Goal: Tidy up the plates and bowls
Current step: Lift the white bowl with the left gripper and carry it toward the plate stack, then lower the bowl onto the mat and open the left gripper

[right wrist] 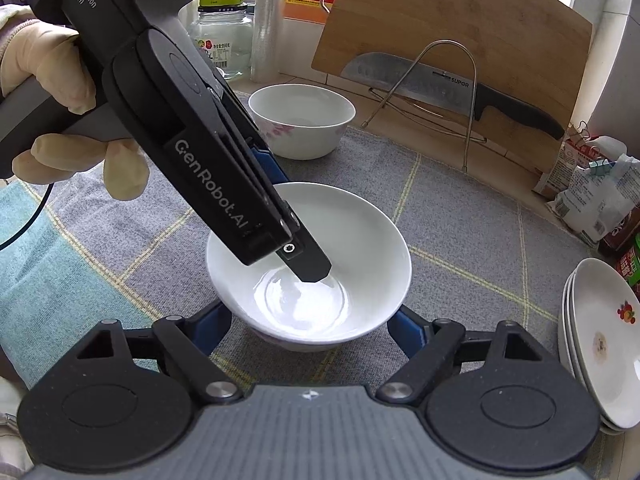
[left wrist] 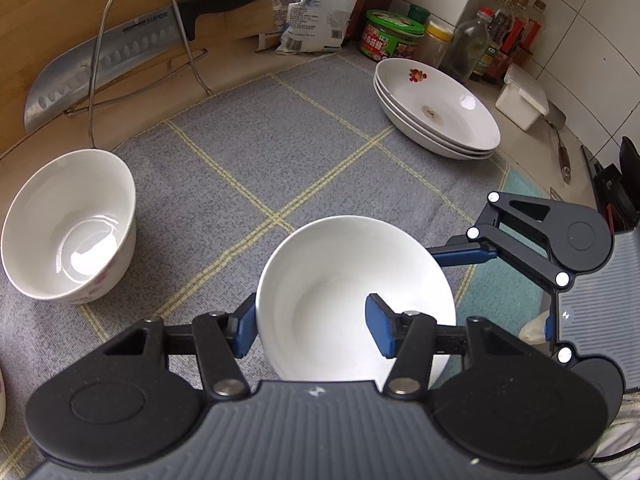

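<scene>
A white bowl [left wrist: 344, 280] stands on the grey checked mat [left wrist: 256, 132] right in front of me; it also shows in the right wrist view [right wrist: 360, 256]. My left gripper [left wrist: 312, 326] is open and straddles its near rim, one finger inside the bowl and one outside. My right gripper [right wrist: 308, 326] is open with its fingers either side of the bowl's base. A second white bowl with a floral pattern [left wrist: 72, 224] stands at the left of the mat, also in the right wrist view [right wrist: 302, 120]. A stack of three white plates [left wrist: 436, 108] sits at the far right, also in the right wrist view [right wrist: 600, 344].
A wooden cutting board [right wrist: 452, 40] leans at the back with a cleaver [left wrist: 112, 52] on a wire rack [left wrist: 140, 40]. Food packets [left wrist: 316, 12], jars and sauce bottles [left wrist: 500, 36] line the back wall. A white box [left wrist: 522, 98] sits at the right.
</scene>
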The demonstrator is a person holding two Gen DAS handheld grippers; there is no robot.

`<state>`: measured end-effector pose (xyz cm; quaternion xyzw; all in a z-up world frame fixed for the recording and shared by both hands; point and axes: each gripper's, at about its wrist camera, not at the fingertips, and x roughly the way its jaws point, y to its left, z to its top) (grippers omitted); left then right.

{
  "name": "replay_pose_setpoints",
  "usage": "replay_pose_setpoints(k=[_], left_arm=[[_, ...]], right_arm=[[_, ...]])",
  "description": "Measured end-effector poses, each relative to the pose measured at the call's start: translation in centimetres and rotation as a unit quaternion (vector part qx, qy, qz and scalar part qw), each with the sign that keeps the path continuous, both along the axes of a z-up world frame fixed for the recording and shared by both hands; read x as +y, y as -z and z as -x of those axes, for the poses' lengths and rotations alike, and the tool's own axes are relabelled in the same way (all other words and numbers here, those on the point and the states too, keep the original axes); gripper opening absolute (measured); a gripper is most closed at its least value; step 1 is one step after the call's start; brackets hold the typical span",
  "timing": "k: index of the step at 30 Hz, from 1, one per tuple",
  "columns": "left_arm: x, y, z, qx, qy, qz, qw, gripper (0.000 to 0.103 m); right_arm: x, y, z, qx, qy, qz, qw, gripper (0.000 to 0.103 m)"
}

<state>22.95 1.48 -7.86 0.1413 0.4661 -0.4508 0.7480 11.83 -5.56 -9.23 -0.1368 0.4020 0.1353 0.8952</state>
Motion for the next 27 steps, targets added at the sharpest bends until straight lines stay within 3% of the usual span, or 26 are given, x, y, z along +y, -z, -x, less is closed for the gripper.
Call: replay_pose_setpoints(k=[9, 13, 14, 16, 21, 27], left_arm=[[0.0, 0.2, -0.1, -0.003, 0.001, 0.003, 1.0000, 0.058], [0.1, -0.2, 0.3, -0.019, -0.003, 0.018, 0.9996, 0.093], [0.2, -0.4, 0.4, -0.029, -0.006, 0.021, 0.9994, 0.095], [0.4, -0.7, 0.6, -0.036, -0.009, 0.026, 0.9990, 0.095], [1.7, -1.1, 1.1, -0.057, -0.035, 0.037, 0.9970, 0.095], [3.7, -1.8, 3.0, -0.131, -0.082, 0.034, 0.9873, 0.096]], right_arm=[[-0.3, 0.0, -0.1, 0.008, 0.005, -0.010, 1.000, 0.088], [-0.2, -0.1, -0.2, 0.009, 0.002, -0.011, 1.000, 0.091], [-0.1, -0.1, -0.2, 0.008, 0.002, -0.011, 1.000, 0.096], [-0.2, -0.2, -0.1, 0.003, 0.001, -0.013, 1.000, 0.103], [-0.3, -0.8, 0.3, -0.007, -0.007, -0.010, 1.000, 0.103], [-0.6, -1.7, 0.9, -0.013, -0.009, -0.017, 1.000, 0.103]])
